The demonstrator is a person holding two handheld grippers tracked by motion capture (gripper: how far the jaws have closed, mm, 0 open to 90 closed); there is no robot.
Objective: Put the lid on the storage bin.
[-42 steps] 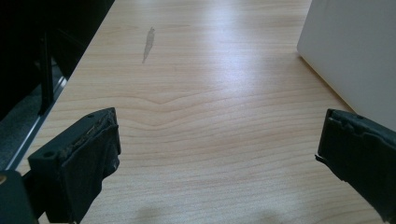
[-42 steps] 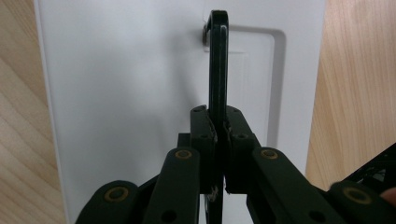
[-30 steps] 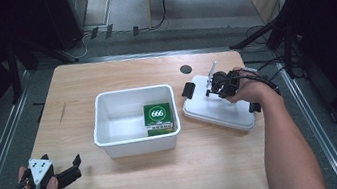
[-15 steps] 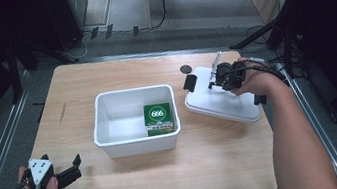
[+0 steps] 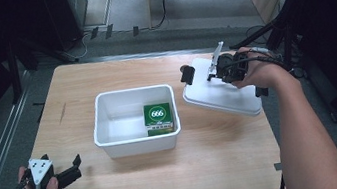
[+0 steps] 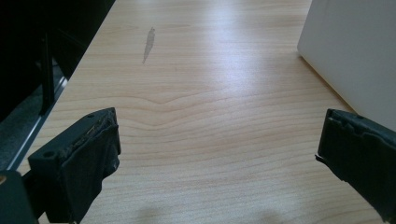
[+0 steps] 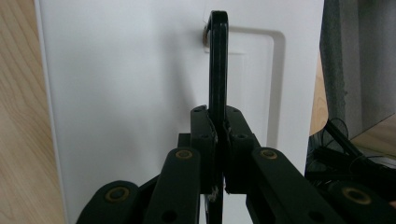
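Table (image 5: 118,76) is light wood, with a white bin (image 5: 135,119) near the middle and a green 666 box (image 5: 158,115) lying inside it. White lid (image 5: 217,95) hangs tilted off the table just right of the bin, its black handle (image 7: 217,60) pinched tight in the right gripper (image 5: 221,69). Left gripper (image 5: 69,172) sits at the near left corner, jaws wide with nothing between them.

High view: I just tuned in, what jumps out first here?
The white lid at the table's right, tilted, with the right gripper shut on its black handle. Next, the open white bin mid-table holding a green box marked 666. The left gripper sits open near the front left corner.
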